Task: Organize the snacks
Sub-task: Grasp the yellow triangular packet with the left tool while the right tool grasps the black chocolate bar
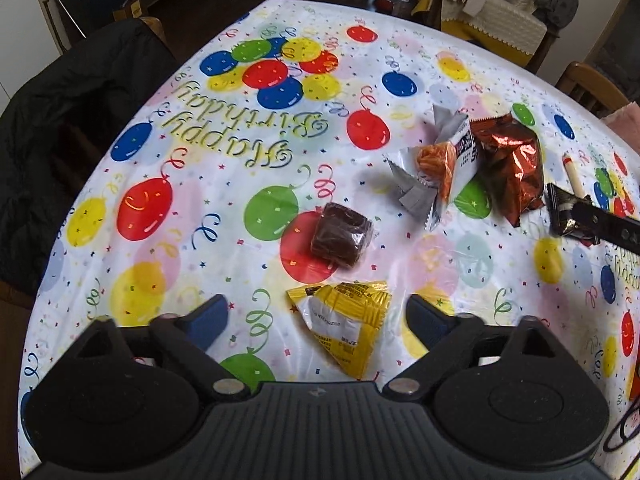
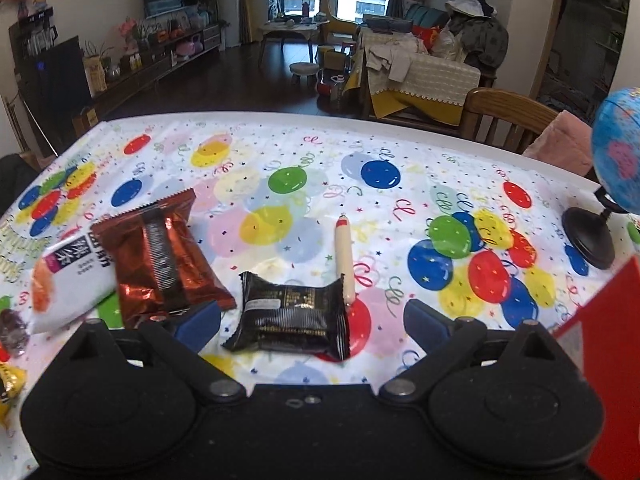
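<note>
snacks lie scattered on the balloon-print plastic tablecloth (image 1: 168,168). left gripper (image 1: 316,320) hangs spread wide w/ the yellow triangular foil packet (image 1: 344,320) between its blue pads, not touching. right gripper (image 2: 312,320) also spread, around the black crinkled foil wrapper (image 2: 292,312), beside a thin cream sausage stick (image 2: 344,256). best: drop both lower, centre pads on each pack's body, not the flimsy edge, then close gently.
</note>
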`<state>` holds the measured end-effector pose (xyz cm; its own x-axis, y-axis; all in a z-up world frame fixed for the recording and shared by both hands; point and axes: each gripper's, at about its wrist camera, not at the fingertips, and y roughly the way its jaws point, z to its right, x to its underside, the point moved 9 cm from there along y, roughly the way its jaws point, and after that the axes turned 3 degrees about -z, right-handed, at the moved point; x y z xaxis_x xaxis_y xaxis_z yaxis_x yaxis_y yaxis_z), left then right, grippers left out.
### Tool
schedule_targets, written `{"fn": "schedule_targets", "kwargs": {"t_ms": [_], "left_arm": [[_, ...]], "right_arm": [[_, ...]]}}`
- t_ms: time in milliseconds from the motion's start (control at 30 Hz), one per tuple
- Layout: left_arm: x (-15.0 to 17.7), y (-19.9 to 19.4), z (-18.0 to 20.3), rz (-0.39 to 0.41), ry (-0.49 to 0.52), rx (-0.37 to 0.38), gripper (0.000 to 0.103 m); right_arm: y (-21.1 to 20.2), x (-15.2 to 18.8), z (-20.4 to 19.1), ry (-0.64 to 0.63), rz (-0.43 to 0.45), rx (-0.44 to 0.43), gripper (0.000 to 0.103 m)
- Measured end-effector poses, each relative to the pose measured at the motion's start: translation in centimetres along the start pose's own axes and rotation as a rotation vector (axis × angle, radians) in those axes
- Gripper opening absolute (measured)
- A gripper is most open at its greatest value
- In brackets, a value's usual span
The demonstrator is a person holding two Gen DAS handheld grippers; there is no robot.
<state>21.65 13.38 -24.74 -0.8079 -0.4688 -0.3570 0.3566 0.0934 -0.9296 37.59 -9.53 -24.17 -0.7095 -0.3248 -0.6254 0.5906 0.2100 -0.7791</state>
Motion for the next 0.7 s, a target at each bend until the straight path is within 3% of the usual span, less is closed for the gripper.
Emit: {"fn": "schedule_targets", "kwargs": {"t_ms": [67,200,400,533,700], "left_arm": [[0.1,0.4,0.1,-0.015,-0.002,0.000,0.078],[0.3,1.0,0.1,-0.027,-0.011,0.002,0.068],[0.1,0.9,0.5,-0.018,0.005,0.014,0.052],[0.1,0.8,0.6,-0.020,0.010,0.022,0.050],[0.1,0.7,0.4,-0.029,0.009,0.027,0.048]], "right_arm": [[0.8,-0.1,-0.1,-0.012,-0.008,0.008,0.098],[2.0,-0.2,-0.2,-0.012,-0.026,0.020,0.096],[2.8,0.2,-0.6,-0.030,-0.045,0.020,0.080],[2.6,0.1,-1.1,-0.037,-0.044,0.007,0.063],[2.1,0.1,-1.1,-0.050,-0.038,0.029,0.060]]}}
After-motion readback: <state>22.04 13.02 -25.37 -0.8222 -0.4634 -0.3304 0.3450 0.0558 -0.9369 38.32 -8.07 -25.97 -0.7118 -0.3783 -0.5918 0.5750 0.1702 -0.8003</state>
